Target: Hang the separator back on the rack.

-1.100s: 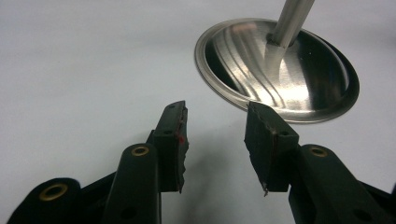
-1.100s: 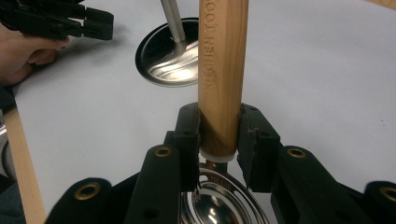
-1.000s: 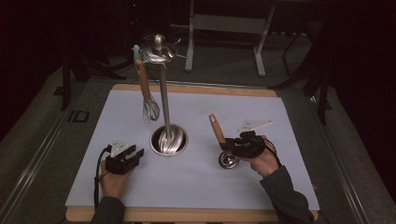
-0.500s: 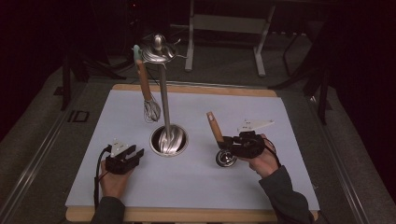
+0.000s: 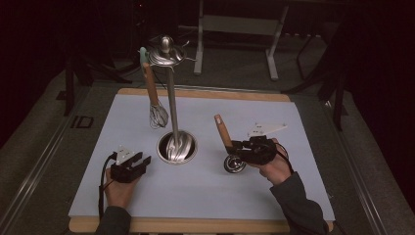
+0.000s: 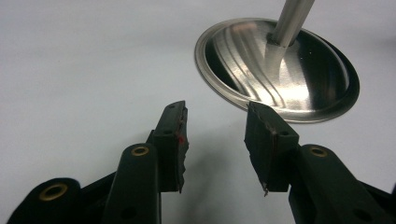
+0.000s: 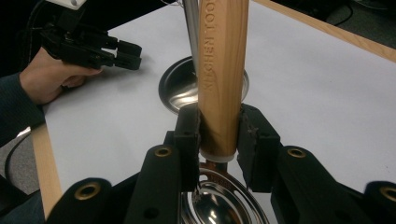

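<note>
A metal stand with a round base [image 5: 177, 147] and a tall pole stands mid-table; a whisk [image 5: 155, 110] with a wooden handle hangs from its top ring [image 5: 166, 53]. My right gripper [image 5: 231, 146] is shut on the wooden handle [image 7: 222, 70] of a utensil, low on the handle just above its round metal head [image 7: 219, 207]. That head [image 5: 235, 164] sits at the table surface and the handle leans up and to the left. My left gripper [image 6: 217, 144] rests open on the white mat, its jaws apart with nothing between them, pointing at the stand base [image 6: 280, 70].
A white mat [image 5: 205, 196] covers a wooden board [image 5: 195, 225] with dark floor around it. A metal frame [image 5: 235, 24] stands beyond the far edge. The left hand with its gripper [image 7: 121, 51] lies across the stand base from the right gripper.
The right gripper and the utensil have shifted slightly left, toward the stand, the handle's top a little farther away. The left gripper has stayed put.
</note>
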